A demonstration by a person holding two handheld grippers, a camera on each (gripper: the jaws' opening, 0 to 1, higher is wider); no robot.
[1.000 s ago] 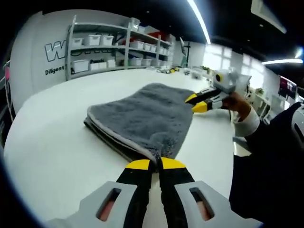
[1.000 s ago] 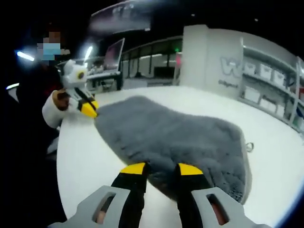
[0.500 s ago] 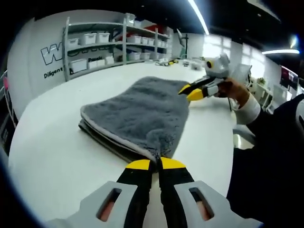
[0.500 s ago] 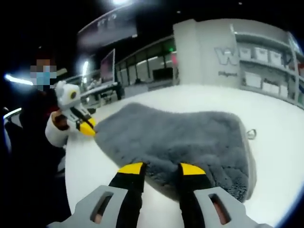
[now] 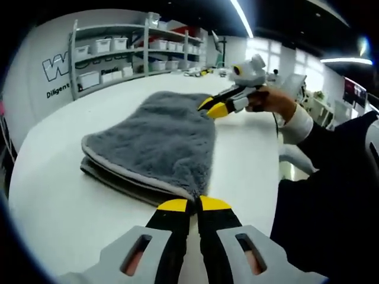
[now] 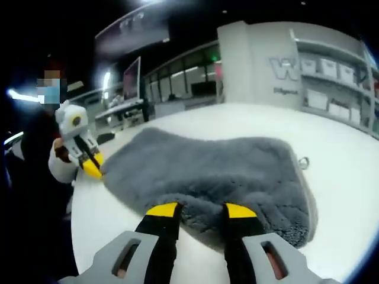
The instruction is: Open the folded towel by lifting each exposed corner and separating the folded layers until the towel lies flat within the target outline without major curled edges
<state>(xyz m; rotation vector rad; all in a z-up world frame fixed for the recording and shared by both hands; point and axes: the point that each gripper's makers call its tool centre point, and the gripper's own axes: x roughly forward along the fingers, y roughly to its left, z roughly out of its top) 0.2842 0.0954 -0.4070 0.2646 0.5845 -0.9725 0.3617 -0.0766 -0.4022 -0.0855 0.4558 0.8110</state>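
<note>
A grey plush towel (image 5: pixel 148 139) lies folded in layers on the white round table (image 5: pixel 53 195). My left gripper (image 5: pixel 194 204) is shut on its near corner, where a pale hem runs off to the left. In the right gripper view that same gripper (image 6: pixel 92 168) pinches the towel's (image 6: pixel 219 171) far left corner. My right gripper (image 6: pixel 201 210) is open, its yellow tips straddling the towel's near edge. In the left gripper view it (image 5: pixel 213 107) hovers at the towel's far right edge, held by a hand.
Shelves with white bins (image 5: pixel 118 50) line the wall behind the table. A small metal ring (image 6: pixel 303 161) lies at the towel's right edge. The person's dark sleeve (image 5: pixel 331 195) stands close on the right. Bare tabletop (image 6: pixel 337 148) lies beyond the towel.
The right gripper has moved in over the towel's far edge, still open. The left gripper keeps its hold on the corner, and the top layer now stretches longer between them.
</note>
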